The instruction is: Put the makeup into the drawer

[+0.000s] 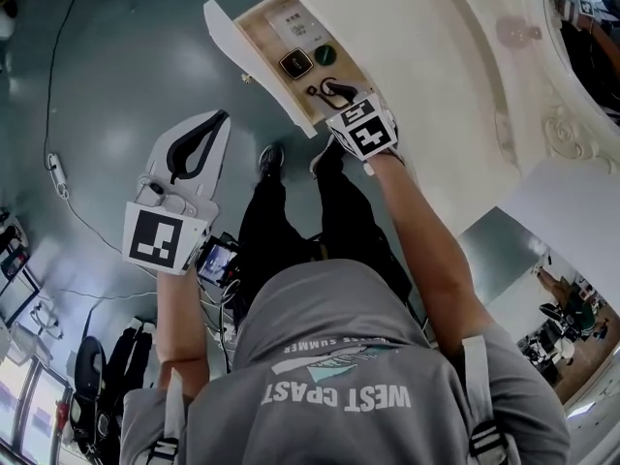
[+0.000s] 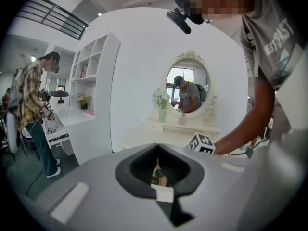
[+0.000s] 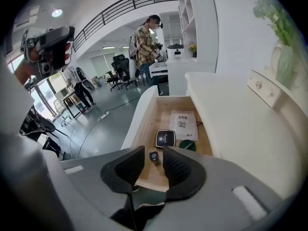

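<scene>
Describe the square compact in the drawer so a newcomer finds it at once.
Find the open wooden drawer of the white vanity. On its floor, the compact lies beside a white leaflet and a green disc: it alone is black and square.

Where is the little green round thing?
The green round thing lies in the open drawer. In the right gripper view it is just right of the black square case, nearer than the white card.

In drawer (image 3: 143, 110): leaflet (image 3: 184, 124) at back, compact (image 3: 165, 138) before it, tube (image 3: 154, 156) nearest front.
</scene>
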`<state>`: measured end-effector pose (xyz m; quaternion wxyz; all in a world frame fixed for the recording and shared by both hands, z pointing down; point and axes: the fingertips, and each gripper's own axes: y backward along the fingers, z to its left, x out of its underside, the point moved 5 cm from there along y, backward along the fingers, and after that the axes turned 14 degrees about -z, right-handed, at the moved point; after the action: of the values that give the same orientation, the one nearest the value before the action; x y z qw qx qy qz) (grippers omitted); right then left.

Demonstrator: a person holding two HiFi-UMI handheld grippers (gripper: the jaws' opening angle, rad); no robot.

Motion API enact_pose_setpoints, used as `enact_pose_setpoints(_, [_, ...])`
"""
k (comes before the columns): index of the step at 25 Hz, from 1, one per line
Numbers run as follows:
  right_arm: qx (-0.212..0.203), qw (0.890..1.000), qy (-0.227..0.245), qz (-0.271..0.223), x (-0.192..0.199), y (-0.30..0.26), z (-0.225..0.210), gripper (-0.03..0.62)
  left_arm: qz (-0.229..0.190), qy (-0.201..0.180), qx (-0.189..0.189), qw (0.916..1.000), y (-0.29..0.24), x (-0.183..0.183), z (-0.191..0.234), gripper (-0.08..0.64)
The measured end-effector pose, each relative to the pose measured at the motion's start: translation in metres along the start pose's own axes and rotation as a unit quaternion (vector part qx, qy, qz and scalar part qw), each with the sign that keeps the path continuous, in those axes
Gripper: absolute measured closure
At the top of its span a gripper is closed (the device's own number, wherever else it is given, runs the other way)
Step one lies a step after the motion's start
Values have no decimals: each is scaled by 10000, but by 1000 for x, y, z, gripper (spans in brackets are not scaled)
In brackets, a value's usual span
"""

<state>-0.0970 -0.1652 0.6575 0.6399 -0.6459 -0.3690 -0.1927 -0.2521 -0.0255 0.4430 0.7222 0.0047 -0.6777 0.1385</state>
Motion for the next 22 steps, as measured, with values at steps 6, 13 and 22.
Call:
enact_pose_setpoints(6, [165, 9979, -208, -597, -36, 46, -1, 486, -119, -186, 168, 9996, -1, -29, -12, 558])
enact_pose_setpoints(13, [622, 9865, -149, -1507, -92, 131, -8, 591, -369, -472, 456, 9972, -4, -72, -29, 558])
enact_pose_setpoints(22, [1151, 9576, 63, -2640, -157, 272, 9, 592, -848, -983, 744, 9887, -1, -132, -50, 558])
